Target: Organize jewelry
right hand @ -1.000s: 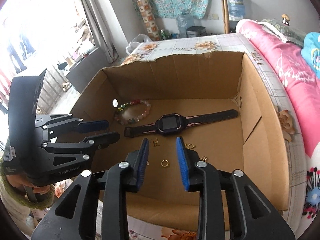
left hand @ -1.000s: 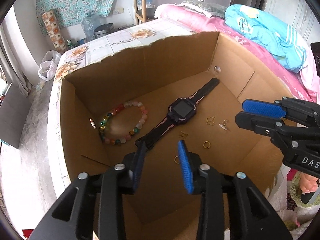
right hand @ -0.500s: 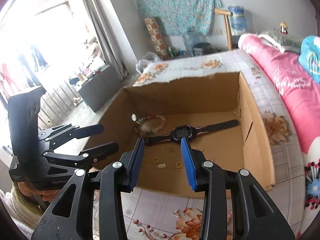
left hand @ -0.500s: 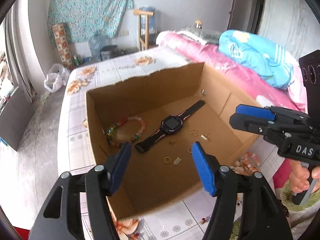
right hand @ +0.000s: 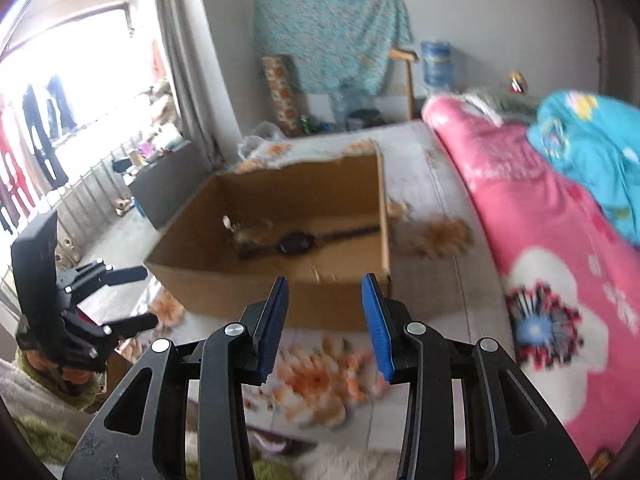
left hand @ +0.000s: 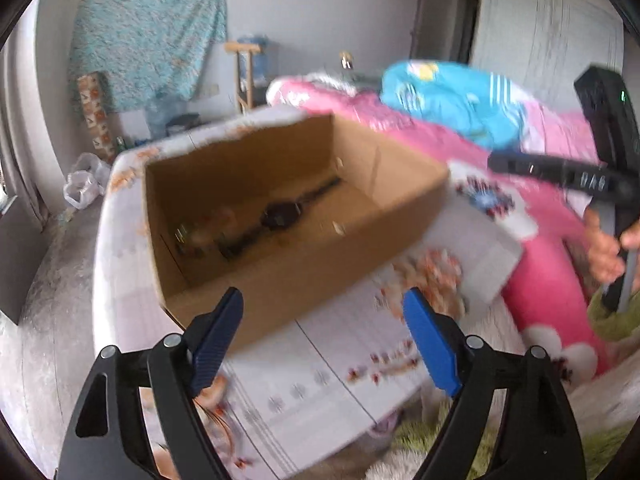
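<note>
Tongs (left hand: 322, 344) withdrawn, brown cardboard box (left hand: 304, 276), black watch (left hand: 280, 216)

Matt brown cardboard box (left hand: 320, 280); ribbed blue fingers (right hand: 376, 320) on black plastic; soft pink floral cloth blanket (right hand: 540, 280).

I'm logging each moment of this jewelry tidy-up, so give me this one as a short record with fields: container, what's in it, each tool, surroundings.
container: open cardboard box on a floral cloth
contents: dark watch lying flat; beaded bracelet beside it, blurred; small pieces too blurred to name
left tool: jaws opening, nothing between them, in front of the box
right tool: open, empty, in front of the box
surroundings: pink blanket, blue bundle
</note>
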